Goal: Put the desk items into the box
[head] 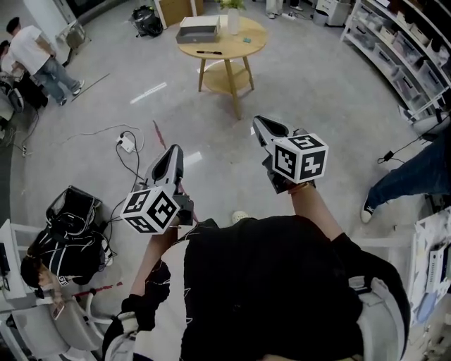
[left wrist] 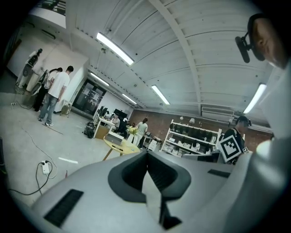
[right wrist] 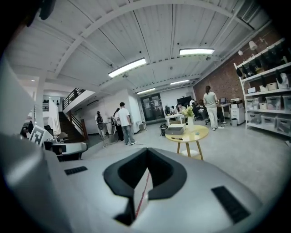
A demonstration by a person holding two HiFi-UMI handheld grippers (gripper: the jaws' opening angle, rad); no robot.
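A round wooden table (head: 227,44) stands across the floor, well ahead of me. On it lie a grey box (head: 198,29), a black pen (head: 208,52), a small teal item (head: 247,40) and a white vase (head: 233,20). My left gripper (head: 171,152) and right gripper (head: 260,124) are held in the air over the floor, far short of the table, both shut and empty. The left gripper view shows its jaws (left wrist: 147,155) pressed together with the table (left wrist: 119,144) small in the distance. Past the closed right jaws (right wrist: 148,162), the right gripper view shows the table (right wrist: 187,134) and the box (right wrist: 175,130).
A power strip with cables (head: 127,144) lies on the floor ahead to the left. A chair with a black bag (head: 69,229) is at my left. Shelves (head: 402,49) line the right wall. A person's leg (head: 405,180) is at right, and other people (head: 34,51) stand at far left.
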